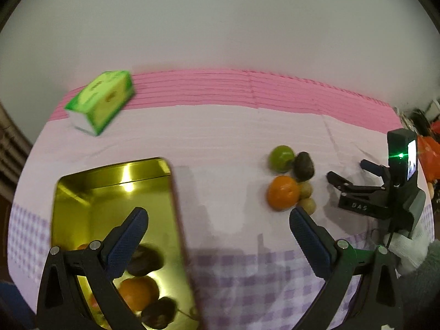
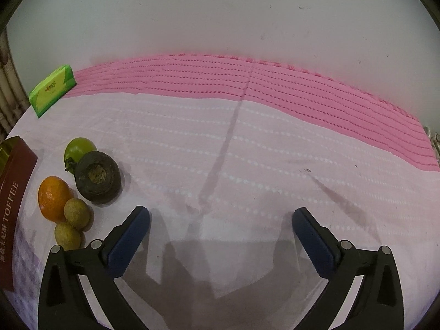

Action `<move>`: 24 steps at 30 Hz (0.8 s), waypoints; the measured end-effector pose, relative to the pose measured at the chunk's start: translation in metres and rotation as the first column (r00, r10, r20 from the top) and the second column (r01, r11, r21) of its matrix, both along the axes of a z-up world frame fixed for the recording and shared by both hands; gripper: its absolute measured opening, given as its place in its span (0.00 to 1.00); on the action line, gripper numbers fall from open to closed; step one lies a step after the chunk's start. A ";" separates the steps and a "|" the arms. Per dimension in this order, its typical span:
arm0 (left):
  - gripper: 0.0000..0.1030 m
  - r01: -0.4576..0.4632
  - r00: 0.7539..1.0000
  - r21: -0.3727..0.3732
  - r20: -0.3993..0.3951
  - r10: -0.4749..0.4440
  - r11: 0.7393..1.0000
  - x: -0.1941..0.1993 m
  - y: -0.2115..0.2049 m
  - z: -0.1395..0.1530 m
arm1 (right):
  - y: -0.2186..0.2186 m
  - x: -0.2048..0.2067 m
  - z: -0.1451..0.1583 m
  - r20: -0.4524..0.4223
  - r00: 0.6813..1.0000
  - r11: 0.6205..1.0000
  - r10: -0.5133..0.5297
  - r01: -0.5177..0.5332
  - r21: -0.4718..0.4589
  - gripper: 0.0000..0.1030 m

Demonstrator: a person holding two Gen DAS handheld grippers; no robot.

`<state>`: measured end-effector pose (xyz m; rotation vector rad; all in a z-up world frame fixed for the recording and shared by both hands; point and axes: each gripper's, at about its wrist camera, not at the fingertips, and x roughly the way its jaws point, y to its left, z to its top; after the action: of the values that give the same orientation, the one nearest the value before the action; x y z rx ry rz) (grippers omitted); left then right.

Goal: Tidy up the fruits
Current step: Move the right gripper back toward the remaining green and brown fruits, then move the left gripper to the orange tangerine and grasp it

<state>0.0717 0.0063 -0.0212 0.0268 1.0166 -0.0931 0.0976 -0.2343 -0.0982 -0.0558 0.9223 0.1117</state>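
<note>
A green tissue pack (image 2: 52, 93) lies far back on the pink-and-lilac cloth-covered table (image 2: 247, 151), against a plain pale wall. The gold-lined rectangular tin (image 1: 115, 189), lettered TOFFEE on its maroon side, holds an orange fruit and two dark ones, blurred, perhaps more behind the finger. Beside the tin a loose cluster touches: green round fruit (image 2: 79, 148), dark brown flattened fruit (image 2: 97, 176), orange (image 2: 52, 198), two small tan fruits (image 2: 77, 211). The left gripper (image 1: 217, 220) hangs over the tin's edge, jaws wide, empty. The right gripper (image 2: 220, 220), in a white-gloved hand (image 1: 409, 247), stands spread, nothing between.
</note>
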 end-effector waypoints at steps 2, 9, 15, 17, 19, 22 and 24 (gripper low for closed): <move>0.99 0.015 1.000 0.010 -0.010 -0.015 1.000 0.005 -0.008 -0.005 | 0.001 0.000 0.000 0.000 1.000 1.000 0.000 0.000 0.000 1.00; 0.98 0.069 0.996 -0.002 -0.053 -0.069 0.998 0.019 -0.029 -0.023 | 0.001 0.000 0.000 0.000 1.000 1.000 0.000 0.000 0.000 1.00; 0.86 0.118 0.989 -0.006 -0.087 -0.118 0.993 0.029 -0.043 -0.037 | 0.001 0.001 0.001 0.000 1.000 1.000 0.000 0.000 0.000 1.00; 0.78 0.120 0.987 -0.026 -0.104 -0.122 0.992 0.034 -0.046 -0.042 | 0.001 0.000 0.000 -0.001 1.000 1.000 0.000 0.000 0.000 1.00; 0.76 0.121 0.985 -0.052 -0.118 -0.126 0.991 0.039 -0.048 -0.046 | 0.002 0.000 0.000 0.000 1.000 1.000 0.000 0.000 0.000 1.00; 0.70 0.135 0.982 -0.054 -0.130 -0.141 0.989 0.046 -0.054 -0.050 | 0.002 -0.001 0.000 0.000 1.000 1.000 0.000 0.000 0.000 1.00; 0.67 0.145 0.978 -0.064 -0.140 -0.152 0.987 0.049 -0.058 -0.053 | 0.002 0.000 0.000 0.000 1.000 1.000 0.000 0.000 0.000 1.00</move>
<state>0.1208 -0.0513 -0.0746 0.0479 1.1561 -0.2619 0.0974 -0.2324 -0.0982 -0.0563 0.9227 0.1120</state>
